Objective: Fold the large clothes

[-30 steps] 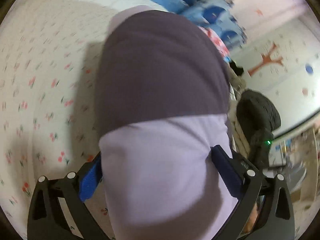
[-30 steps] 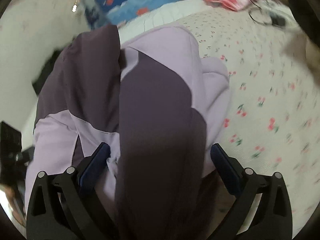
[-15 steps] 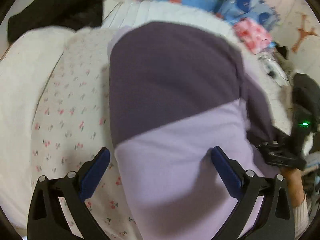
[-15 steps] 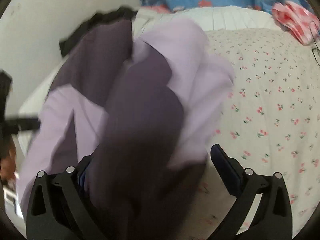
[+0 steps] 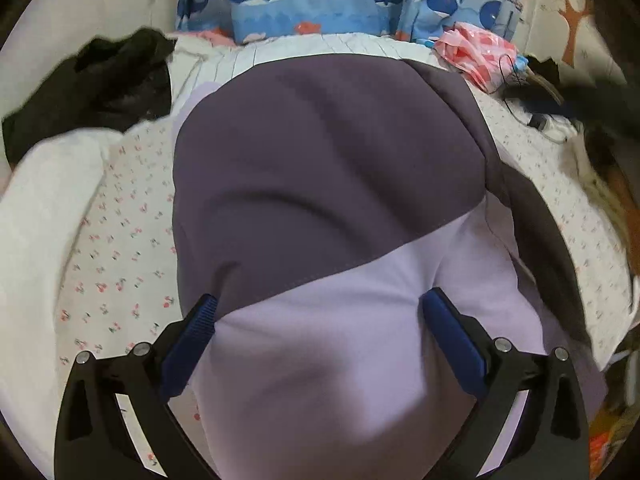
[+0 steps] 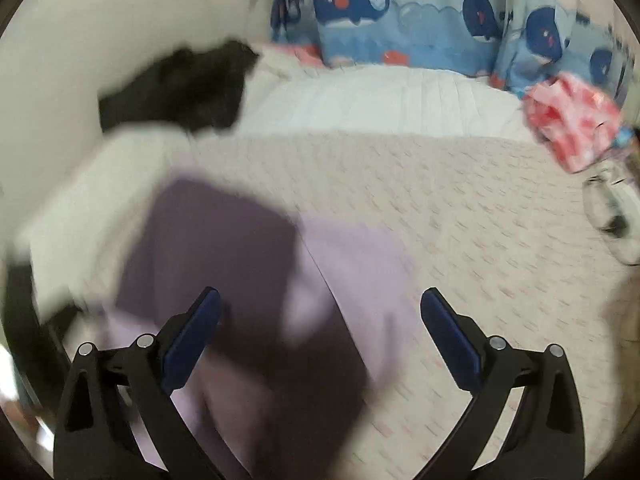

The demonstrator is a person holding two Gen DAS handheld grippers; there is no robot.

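Note:
A large two-tone garment, dark purple [image 5: 320, 168] above and pale lilac [image 5: 352, 360] below, fills the left wrist view, spread over the flowered bedsheet [image 5: 116, 248]. My left gripper [image 5: 322, 308] is open, its blue pads [image 5: 192, 336] wide apart with the lilac cloth bulging between them. In the blurred right wrist view the same garment [image 6: 248, 288] lies on the sheet at lower left. My right gripper [image 6: 320, 308] is open above its right edge, its fingers holding nothing.
A whale-print blue pillow [image 5: 320, 4] lines the head of the bed. A black garment [image 5: 104, 80] lies at the back left and a pink-and-red cloth [image 5: 476, 52] at the back right. Cables and dark items [image 5: 536, 108] sit at the right edge. White bedding [image 6: 360, 100] is behind.
Both cameras have swung toward the head of the bed. In the right view the garment has dropped from hanging over the gripper to lying lower left on the sheet.

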